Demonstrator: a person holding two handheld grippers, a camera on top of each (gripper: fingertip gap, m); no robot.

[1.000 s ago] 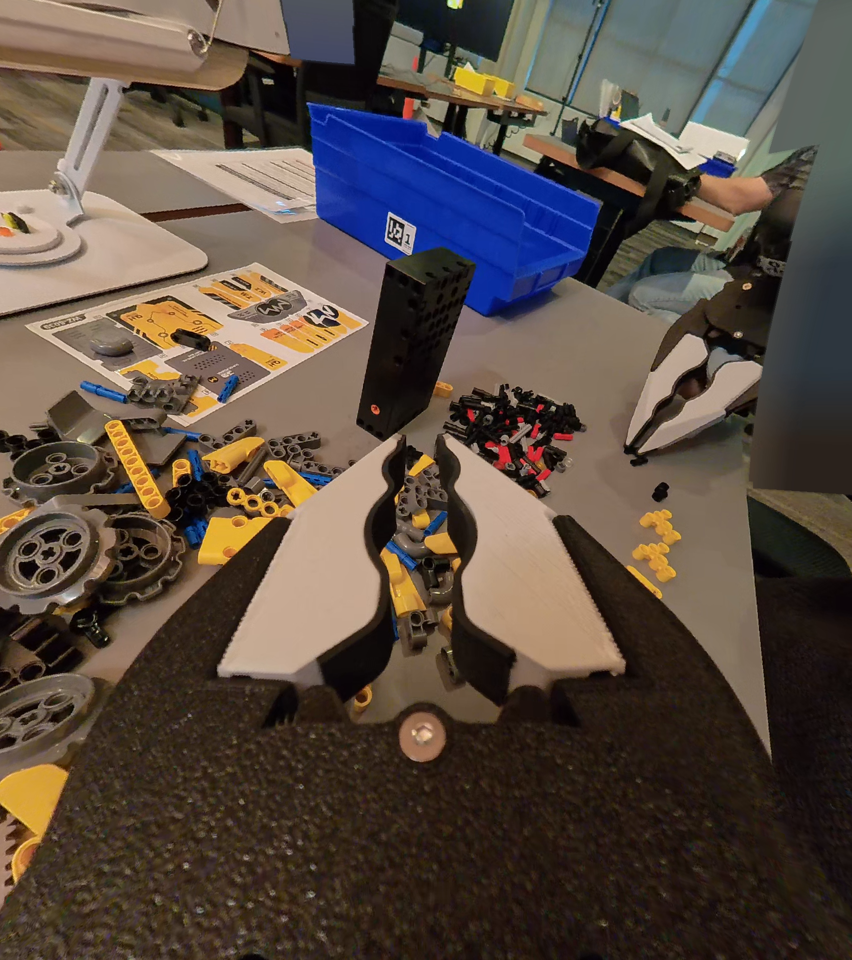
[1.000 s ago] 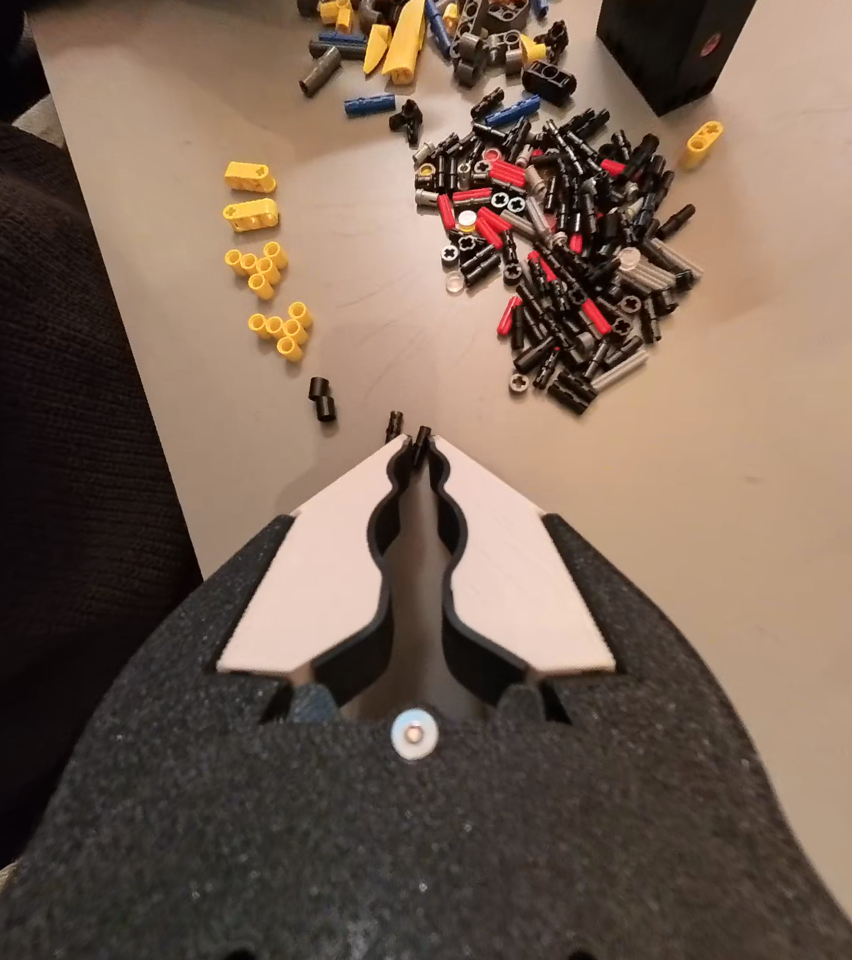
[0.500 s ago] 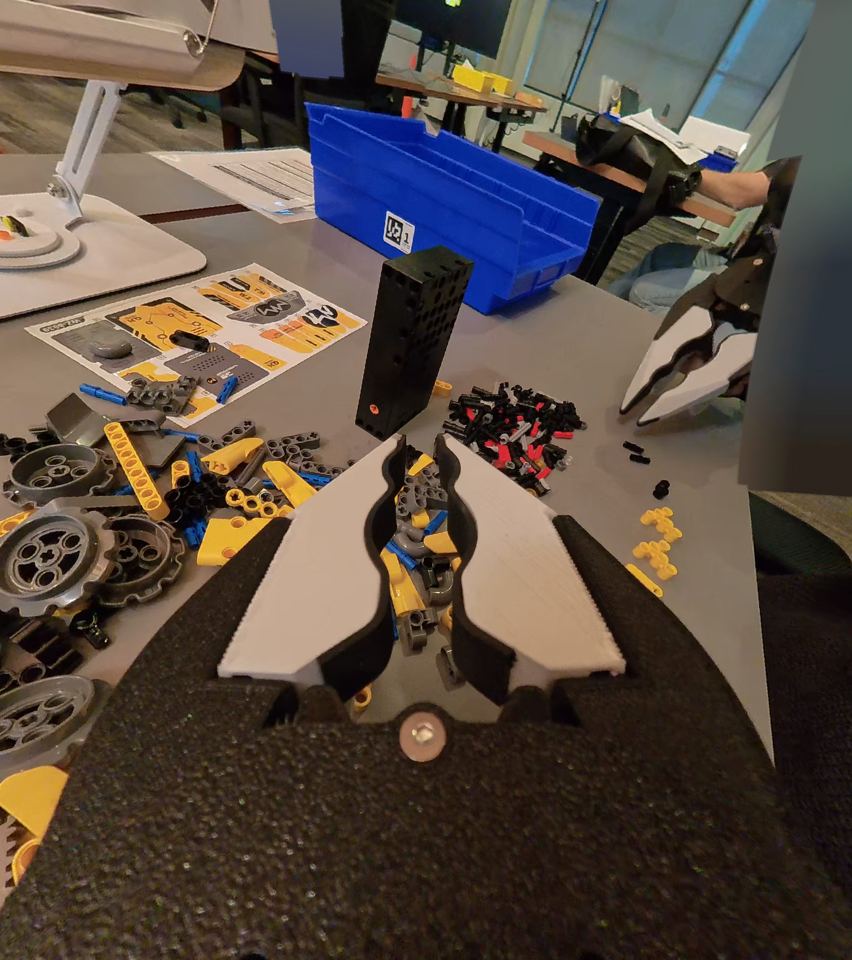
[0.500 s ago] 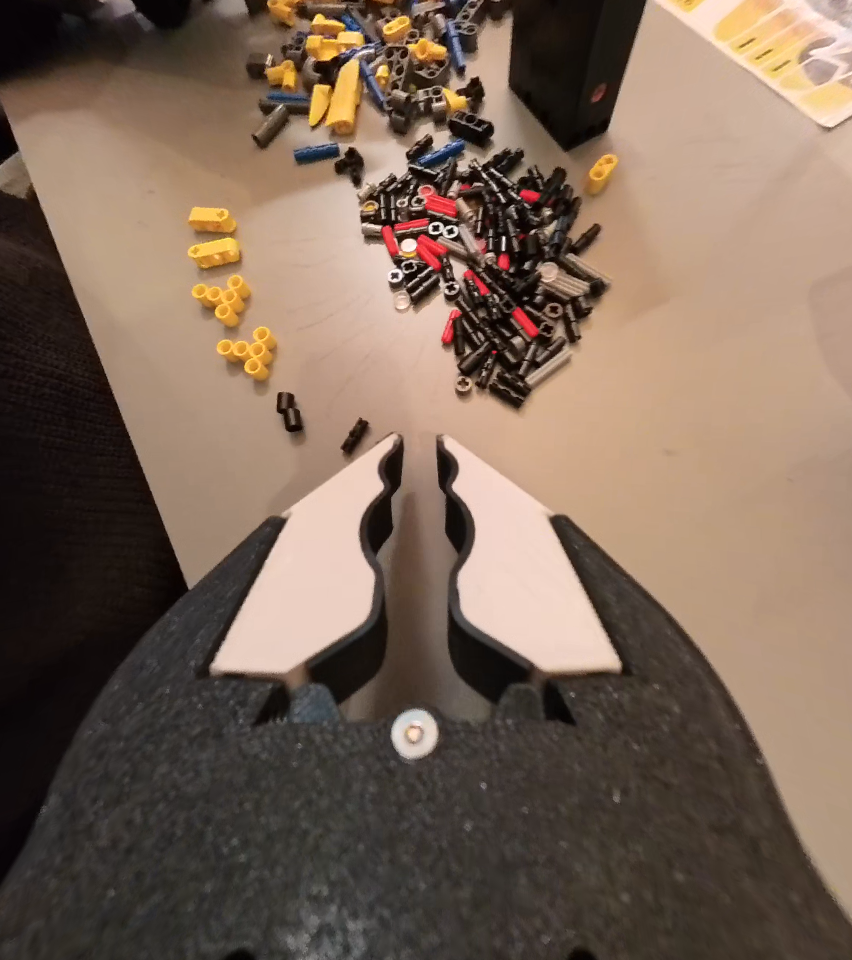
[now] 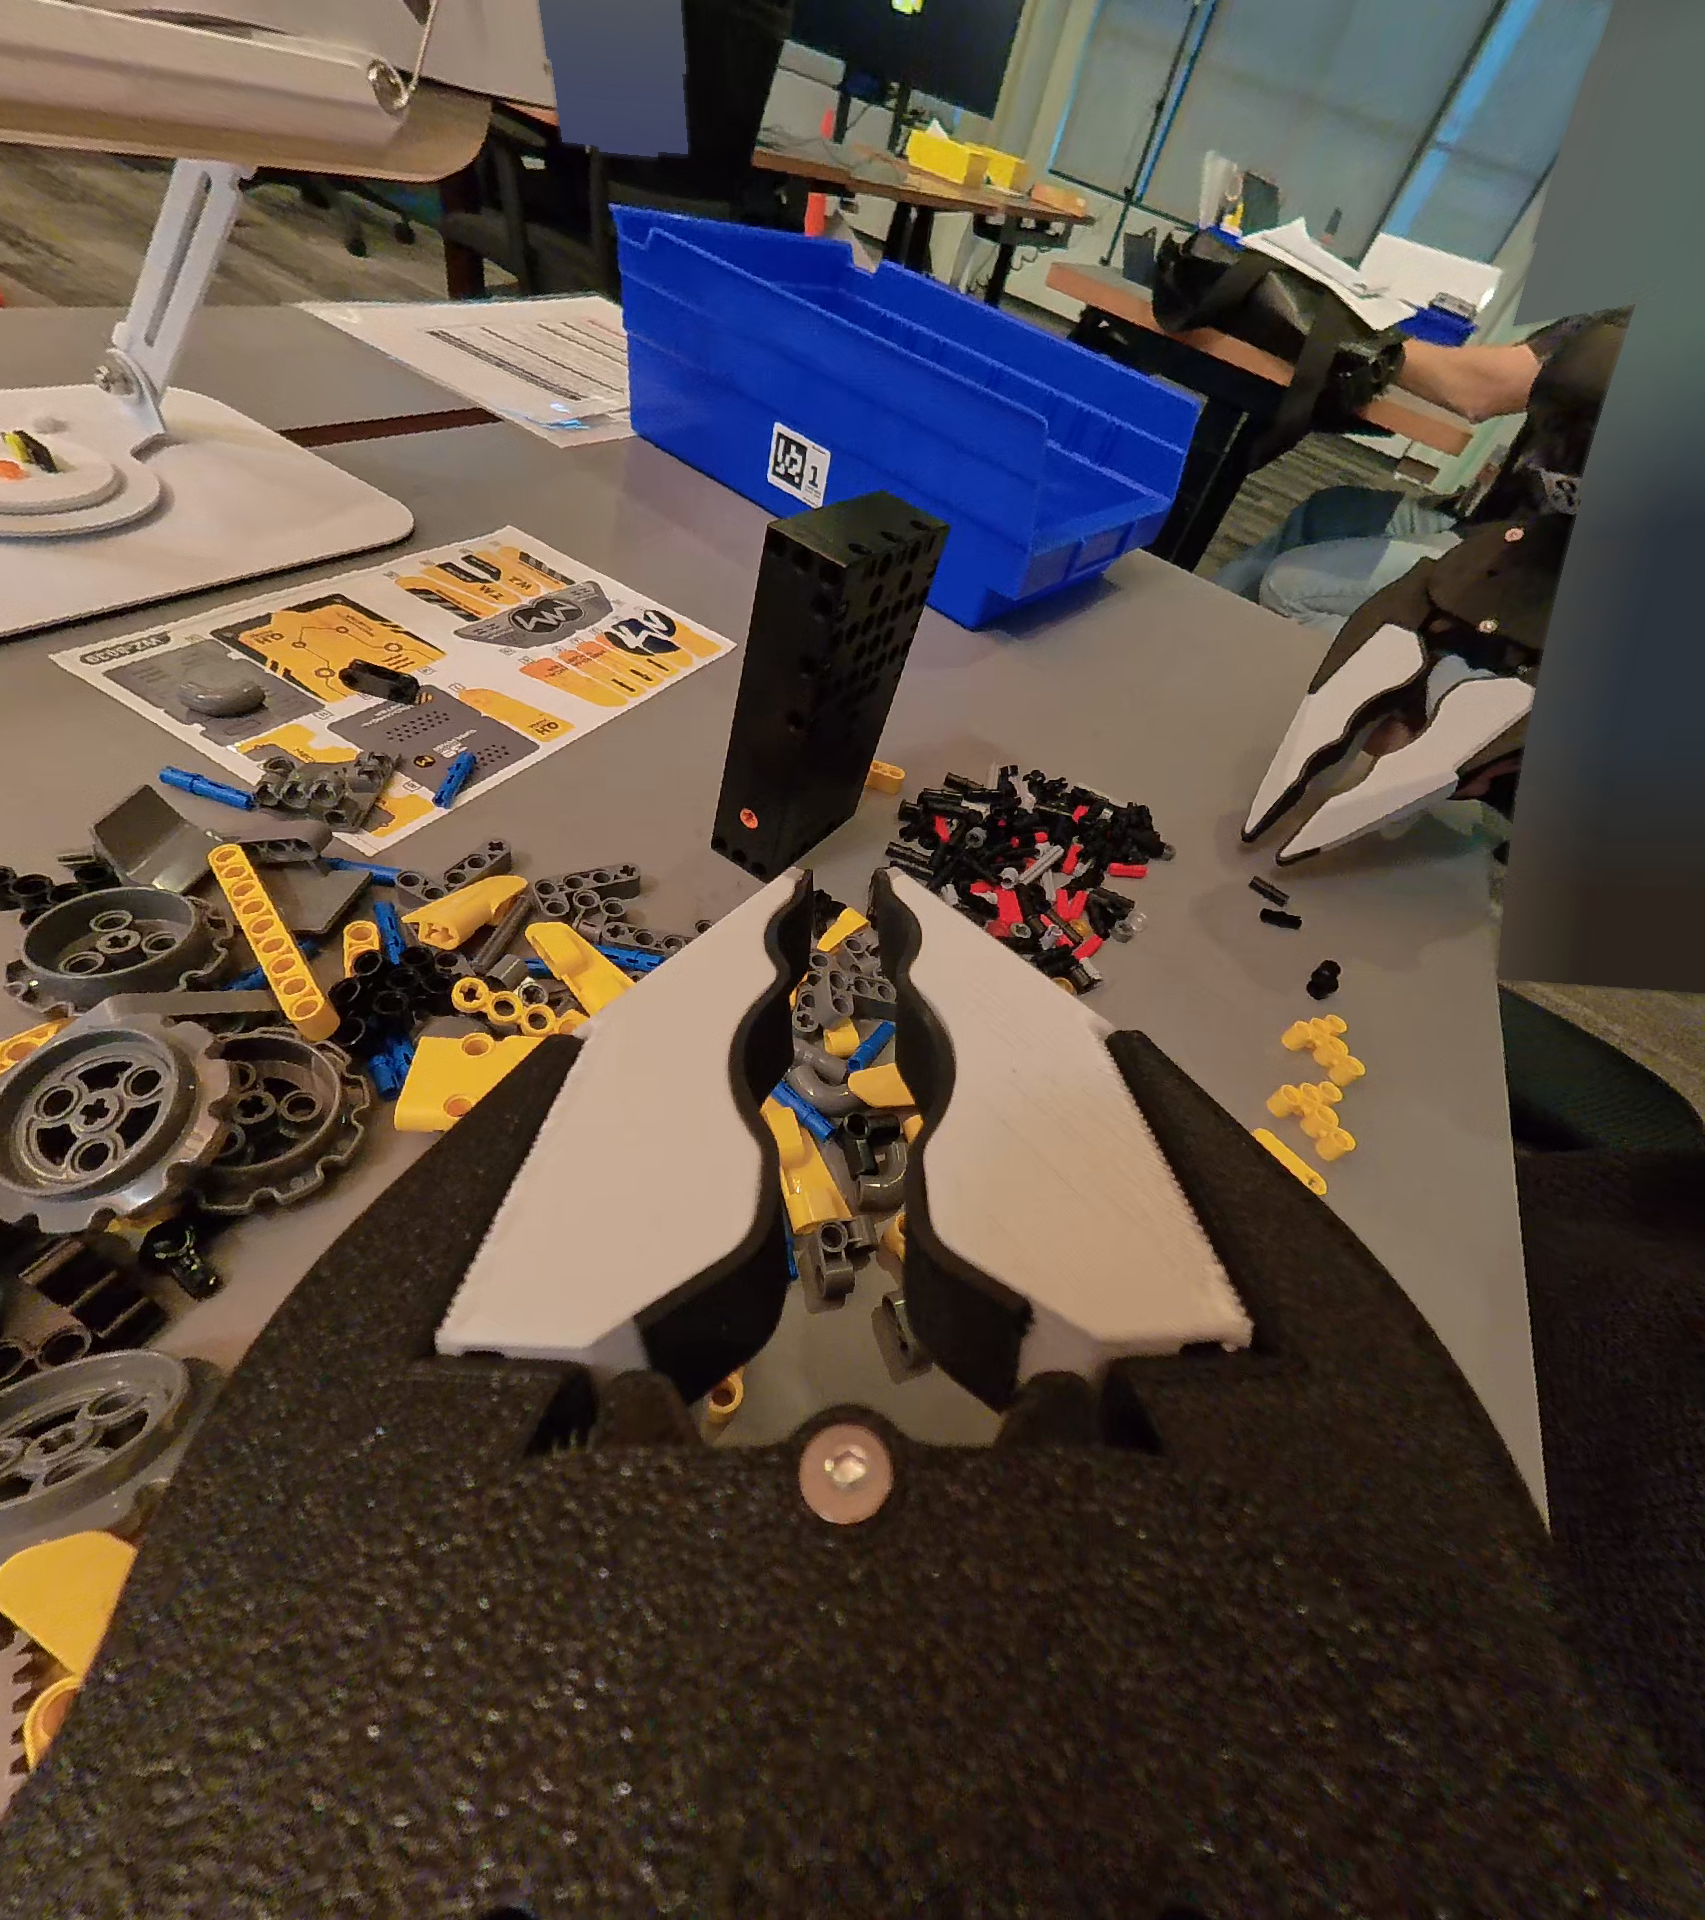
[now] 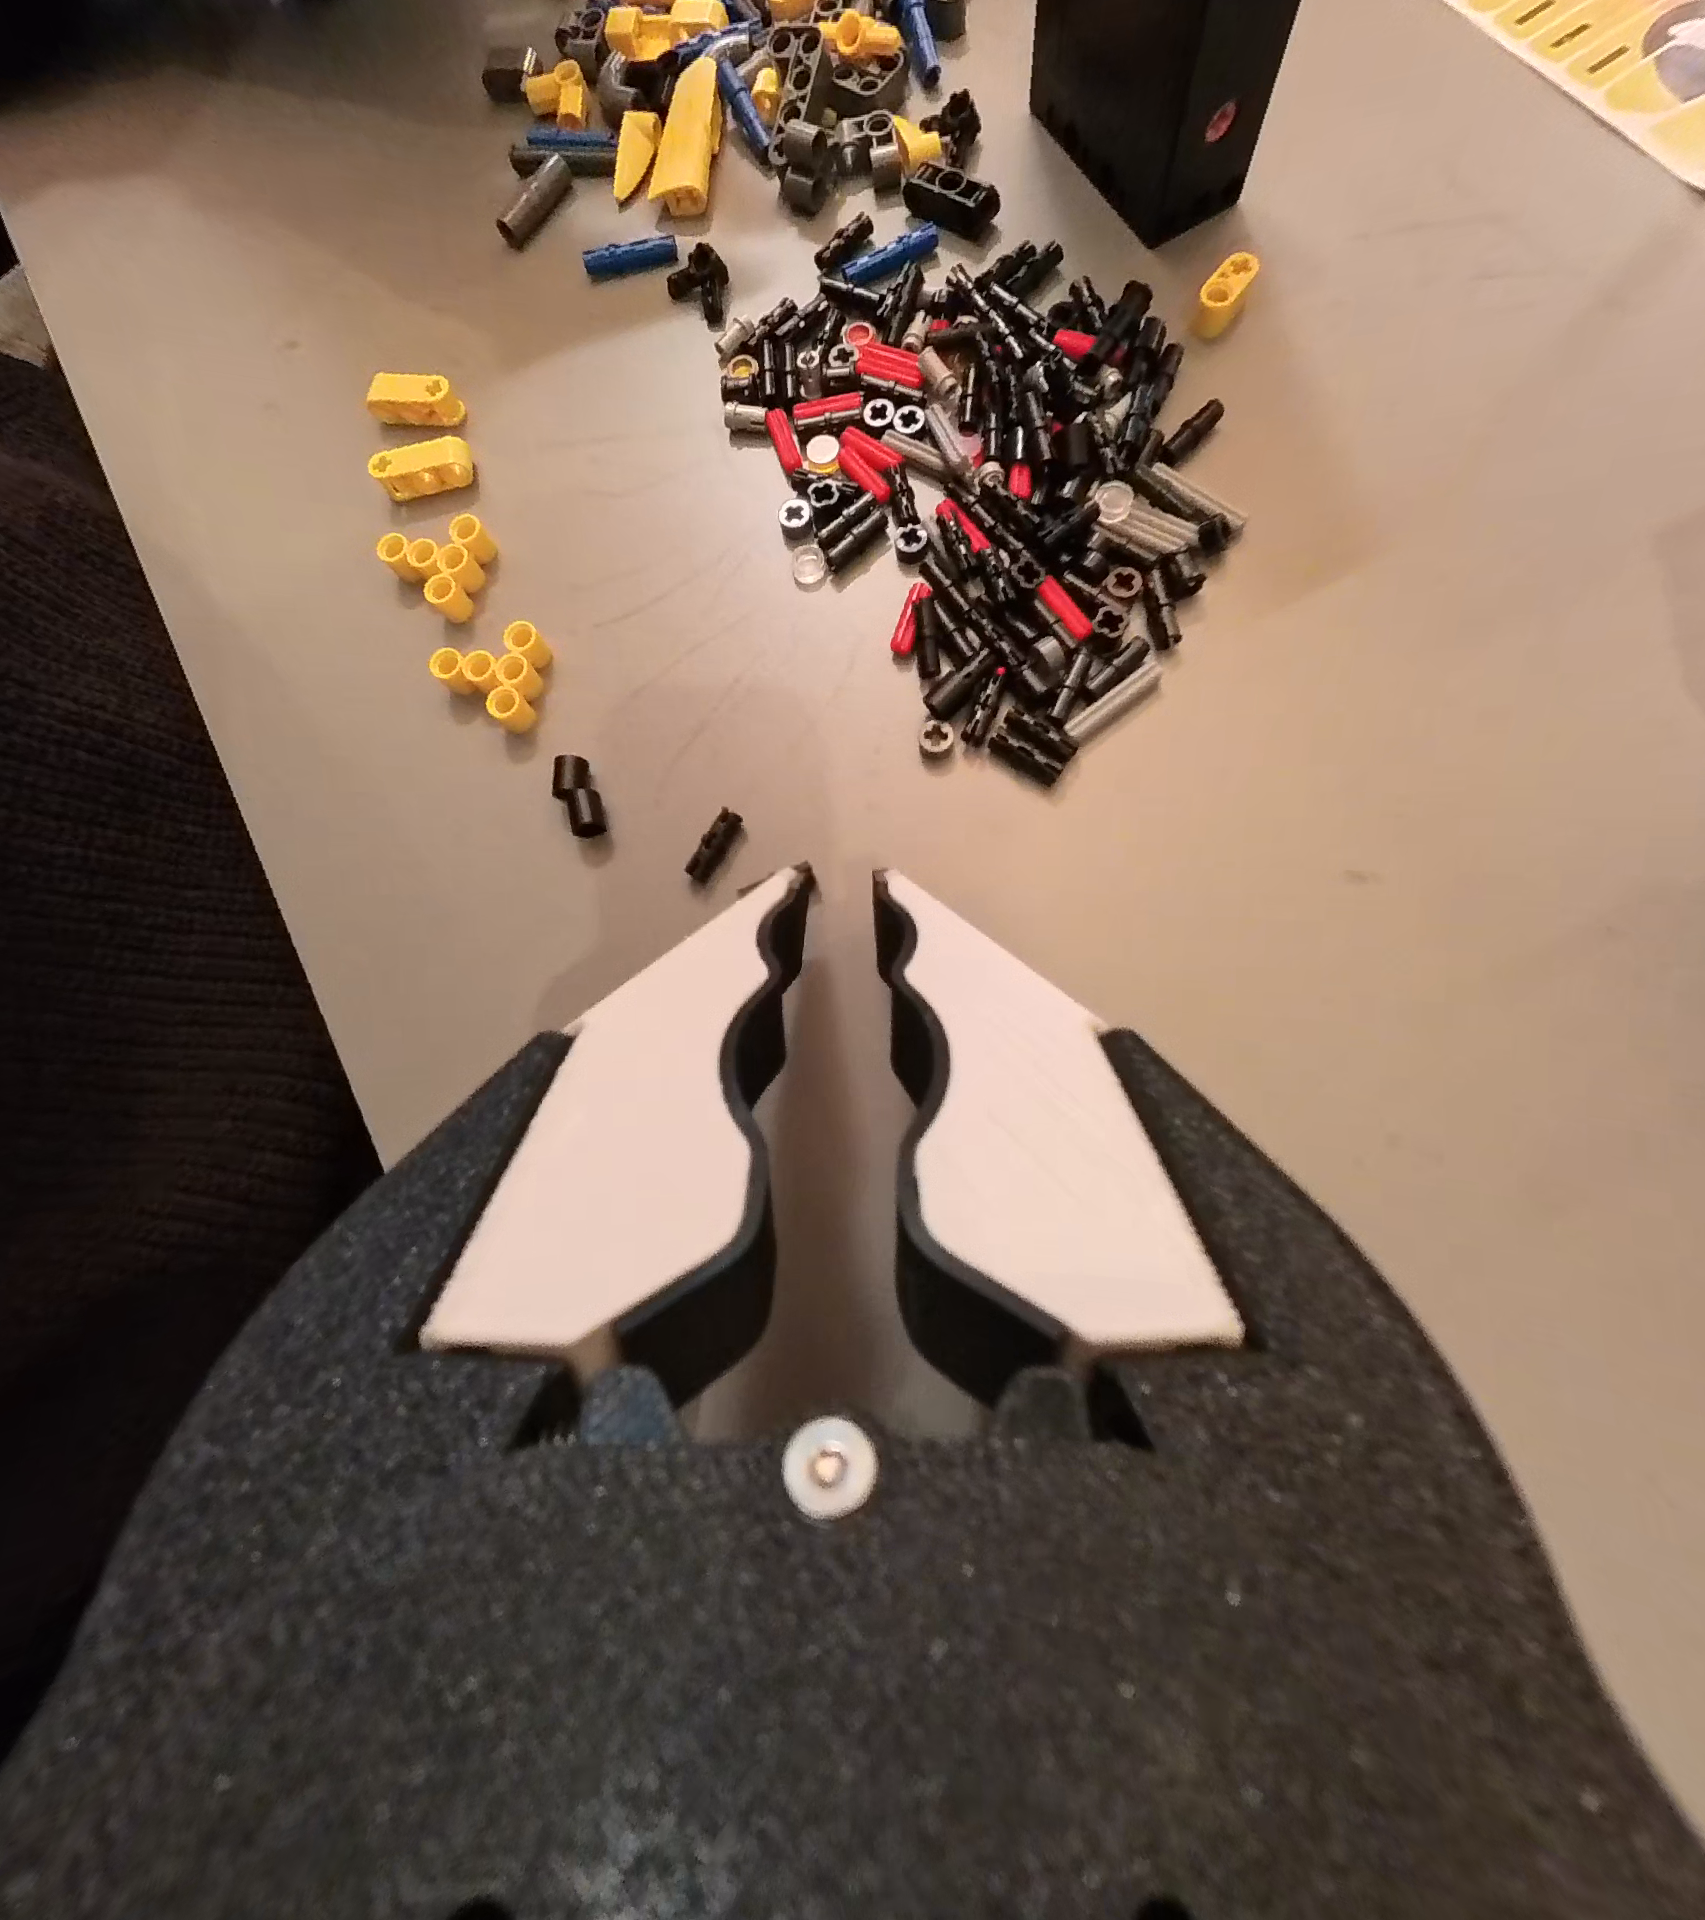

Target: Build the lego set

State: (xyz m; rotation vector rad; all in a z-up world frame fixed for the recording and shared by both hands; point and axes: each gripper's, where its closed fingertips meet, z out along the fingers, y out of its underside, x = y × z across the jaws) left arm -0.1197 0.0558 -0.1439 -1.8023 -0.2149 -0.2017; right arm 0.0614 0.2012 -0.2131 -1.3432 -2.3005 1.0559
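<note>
My left gripper [image 5: 843,888] is open and empty, above a heap of yellow, grey and blue building pieces [image 5: 827,1122]. My right gripper [image 6: 843,883] is open and empty, low over bare grey table [image 6: 1347,1039]; it also shows in the left wrist view [image 5: 1269,847]. A small black pin [image 6: 715,844] lies just left of its left fingertip, and a black connector [image 6: 578,795] lies farther left. A pile of black, red and grey pins [image 6: 983,499] lies ahead of it. A tall black perforated block [image 5: 827,675] stands upright behind that pile.
Yellow connectors [image 6: 453,561] lie near the table edge beside a dark knitted garment [image 6: 48,935]. Grey gear wheels [image 5: 89,1122] lie at left. A sticker sheet [image 5: 391,675], a blue bin [image 5: 889,395] and a white stand base [image 5: 100,488] sit farther back. My hands' fingertips stand some 25 centimetres from each other. My right tips are roughly 5 centimetres from the black connector [image 6: 578,795].
My right gripper was shut on a small black pin at the table; it has opened, let it go and drawn back a little. My left gripper has not moved.
</note>
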